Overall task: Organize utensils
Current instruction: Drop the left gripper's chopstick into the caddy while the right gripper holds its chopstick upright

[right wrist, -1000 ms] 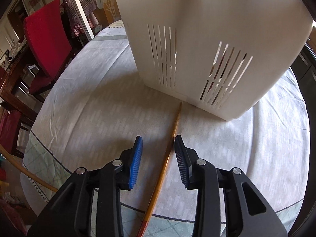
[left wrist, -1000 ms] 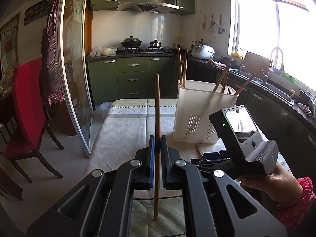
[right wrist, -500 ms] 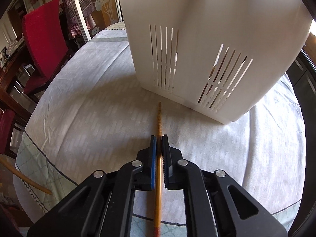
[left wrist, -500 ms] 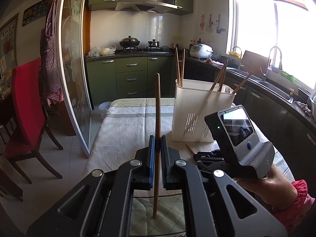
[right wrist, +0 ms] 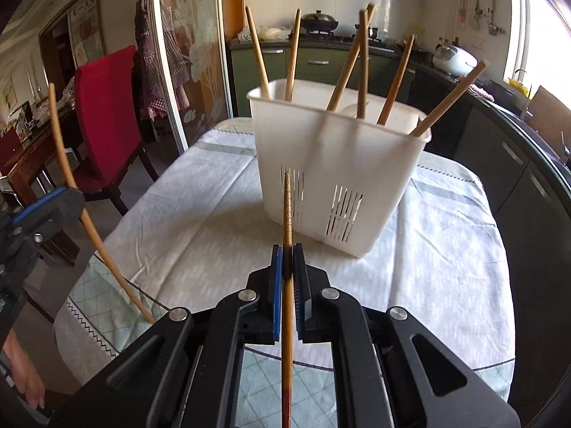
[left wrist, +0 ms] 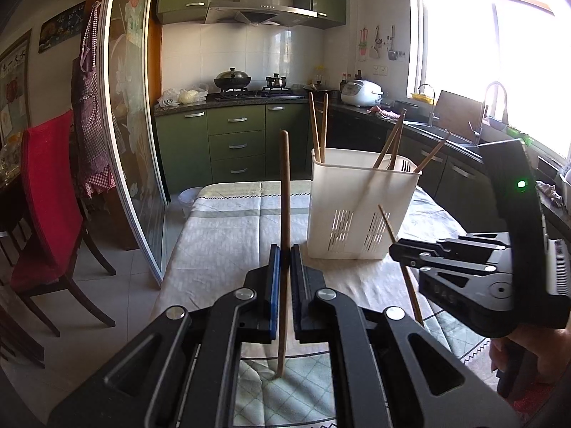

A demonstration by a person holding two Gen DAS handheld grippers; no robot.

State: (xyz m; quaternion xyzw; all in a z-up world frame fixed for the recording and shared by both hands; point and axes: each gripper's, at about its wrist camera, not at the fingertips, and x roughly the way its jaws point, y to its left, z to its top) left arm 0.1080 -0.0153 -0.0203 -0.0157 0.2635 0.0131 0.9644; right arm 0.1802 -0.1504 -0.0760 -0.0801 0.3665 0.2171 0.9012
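Observation:
My left gripper [left wrist: 284,255] is shut on a brown chopstick [left wrist: 284,192] that it holds upright above the near table edge. My right gripper [right wrist: 287,255] is shut on a second, lighter chopstick [right wrist: 287,214], lifted off the cloth and pointing at the white slotted utensil holder [right wrist: 339,164]. The holder [left wrist: 360,210] stands on the table and has several chopsticks in it. In the left wrist view the right gripper [left wrist: 403,249] is at the right with its chopstick [left wrist: 387,224]. In the right wrist view the left gripper [right wrist: 46,207] is at the far left with its chopstick [right wrist: 60,149].
The table [right wrist: 200,224] has a pale cloth with a checked hem. A red chair [left wrist: 46,192] and a glass sliding door [left wrist: 135,107] are on the left. Green kitchen cabinets [left wrist: 235,142] and a counter with a sink [left wrist: 460,139] lie behind and to the right.
My right gripper closed on the chopstick that lay on the cloth and lifted it, tilting up to face the holder. My left gripper kept its chopstick and drew back slightly.

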